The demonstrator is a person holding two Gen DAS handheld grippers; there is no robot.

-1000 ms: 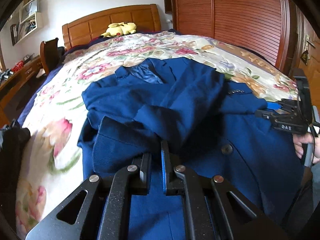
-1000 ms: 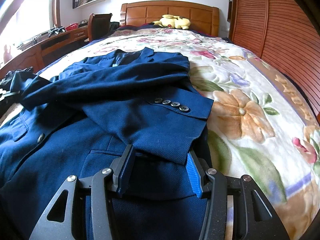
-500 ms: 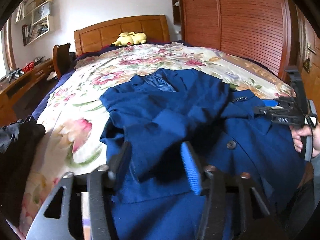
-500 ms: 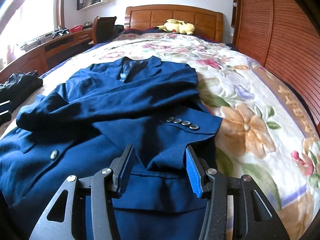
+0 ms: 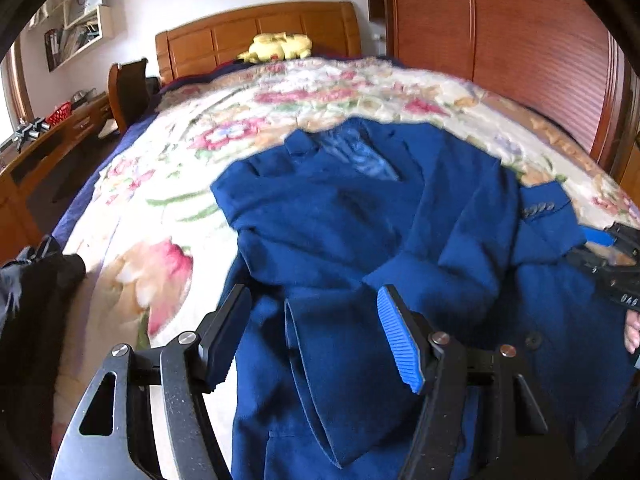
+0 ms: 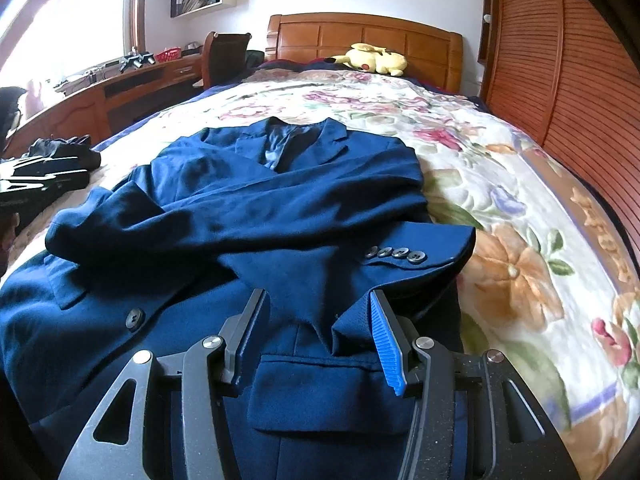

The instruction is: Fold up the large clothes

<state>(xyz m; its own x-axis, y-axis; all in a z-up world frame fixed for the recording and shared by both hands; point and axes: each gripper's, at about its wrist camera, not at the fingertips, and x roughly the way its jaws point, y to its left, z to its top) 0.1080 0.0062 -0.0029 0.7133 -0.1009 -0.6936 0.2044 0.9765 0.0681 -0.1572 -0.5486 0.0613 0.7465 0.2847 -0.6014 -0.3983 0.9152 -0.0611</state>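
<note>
A dark blue jacket (image 5: 360, 220) (image 6: 280, 208) lies front up on the floral bedspread (image 5: 168, 184), both sleeves folded across its chest. My left gripper (image 5: 312, 296) hovers over the near left part, its jaws opening. A sleeve cuff (image 5: 340, 360) lies loose between them, and the pads do not press it. My right gripper (image 6: 317, 296) stands open above the jacket's pocket flap (image 6: 332, 388), just short of the buttoned cuff (image 6: 400, 254). In the left wrist view the right gripper (image 5: 612, 264) shows at the right edge, with a hand behind it.
A yellow plush toy (image 6: 376, 58) rests by the wooden headboard (image 6: 360, 40). Slatted wardrobe doors (image 6: 560, 80) run along the bed's right side. A desk (image 6: 120, 88) and a chair (image 6: 224, 56) stand to the left. A black garment (image 5: 32, 280) lies at the bed's left edge.
The left jaws went from shut on the sleeve cuff to wide apart, and the cuff dropped onto the jacket. The right gripper drew back from the buttoned cuff.
</note>
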